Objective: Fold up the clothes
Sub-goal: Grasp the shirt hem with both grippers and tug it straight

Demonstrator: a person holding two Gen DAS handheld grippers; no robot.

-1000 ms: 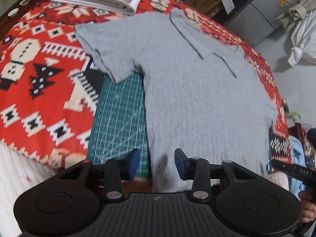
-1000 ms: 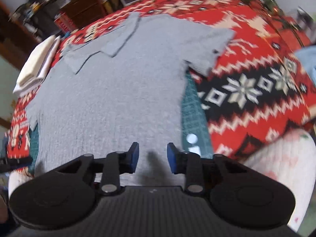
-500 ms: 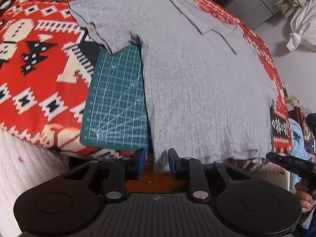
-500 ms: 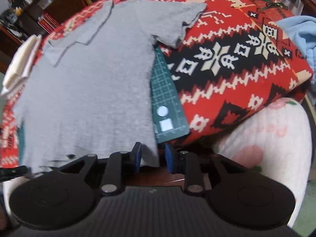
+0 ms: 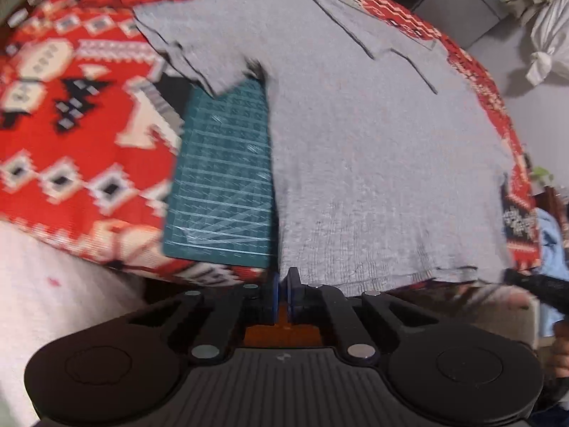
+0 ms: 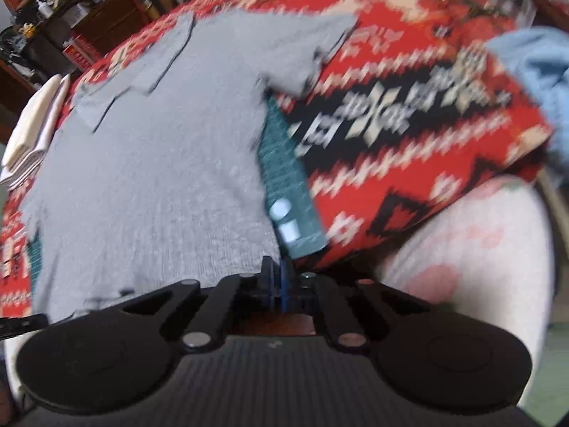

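Note:
A grey short-sleeved shirt (image 5: 355, 149) lies spread flat on the patterned red blanket, hem toward me, collar at the far end. My left gripper (image 5: 282, 281) is shut on the hem's left corner, at the near edge of the bed. In the right wrist view the same grey shirt (image 6: 160, 163) fills the left half, and my right gripper (image 6: 276, 275) is shut on the hem's right corner. One sleeve (image 5: 199, 53) lies out to the left, the other sleeve (image 6: 313, 49) out to the right.
A green cutting mat (image 5: 224, 185) lies under the shirt on the red blanket (image 5: 71, 114). Folded white cloth (image 6: 32, 128) is stacked at the far end. A light blue garment (image 6: 537, 67) sits at the right. A white quilt (image 6: 473, 235) hangs below the bed edge.
Both grippers drew back to the hem at the near edge and went from open to shut on its two corners. The views are now blurred with motion.

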